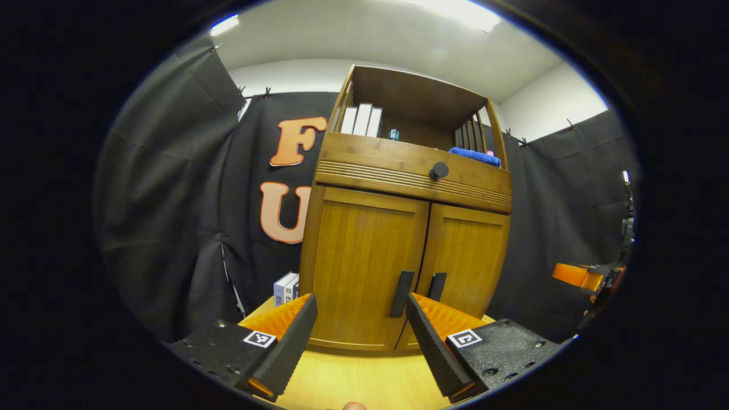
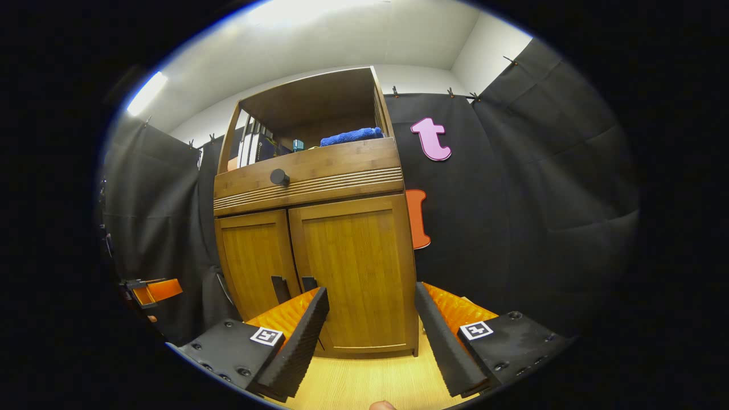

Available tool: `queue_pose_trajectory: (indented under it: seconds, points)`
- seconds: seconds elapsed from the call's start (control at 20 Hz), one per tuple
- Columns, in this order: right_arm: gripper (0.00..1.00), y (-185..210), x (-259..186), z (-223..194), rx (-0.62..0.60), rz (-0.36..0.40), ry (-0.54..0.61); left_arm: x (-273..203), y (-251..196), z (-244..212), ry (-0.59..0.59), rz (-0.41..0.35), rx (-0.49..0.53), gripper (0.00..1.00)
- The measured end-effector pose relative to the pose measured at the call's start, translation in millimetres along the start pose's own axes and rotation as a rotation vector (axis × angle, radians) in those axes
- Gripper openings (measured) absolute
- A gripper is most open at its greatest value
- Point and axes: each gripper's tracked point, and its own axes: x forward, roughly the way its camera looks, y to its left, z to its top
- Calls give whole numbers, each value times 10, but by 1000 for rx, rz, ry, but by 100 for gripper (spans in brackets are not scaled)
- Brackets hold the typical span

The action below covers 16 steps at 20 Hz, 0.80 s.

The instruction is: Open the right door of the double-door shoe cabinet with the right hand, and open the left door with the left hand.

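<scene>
Both doors of the shoe cabinet [image 1: 407, 250] look fully closed, though the seam's hard to judge. Left gripper [image 1: 361, 341] and right gripper [image 2: 370, 336] hang spread wide, short of the handles [image 1: 403, 293].

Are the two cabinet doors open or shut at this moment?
Shut. The left door and right door lie flush in the cabinet front, their handles side by side at the middle seam.

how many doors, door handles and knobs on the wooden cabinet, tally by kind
Doors: 2, the left door and the right door, both closed
Door handles: 2, the left handle and the right handle, at the middle seam
Round knobs: 1, the drawer knob above the doors
Total: 5
</scene>
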Motion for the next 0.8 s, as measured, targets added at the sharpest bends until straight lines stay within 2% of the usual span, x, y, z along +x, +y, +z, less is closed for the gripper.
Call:
queue_pose_trajectory:
  seconds: [0.1, 0.15, 0.25, 0.65, 0.7, 0.75, 0.8]
  points:
    - [97, 12, 61, -28, 3, 1, 5, 5, 0, -9, 2, 0, 1, 94]
    - [97, 24, 87, -48, 4, 2, 7, -2, 0, -21, 4, -2, 0, 92]
    - [97, 42, 179, -101, 3, 1, 16, 4, 9, -40, 10, -5, 0, 94]
    - [97, 173, 699, -354, 20, 10, 45, 4, 139, -170, 44, 6, 3, 92]
    - [97, 205, 776, -391, 20, 14, 52, 20, 149, -170, 44, 7, 5, 95]
    - [97, 241, 850, -429, 21, 22, 59, 25, 153, -166, 44, 7, 7, 92]
    - [97, 279, 916, -469, 22, 29, 66, 33, 158, -177, 46, 6, 10, 95]
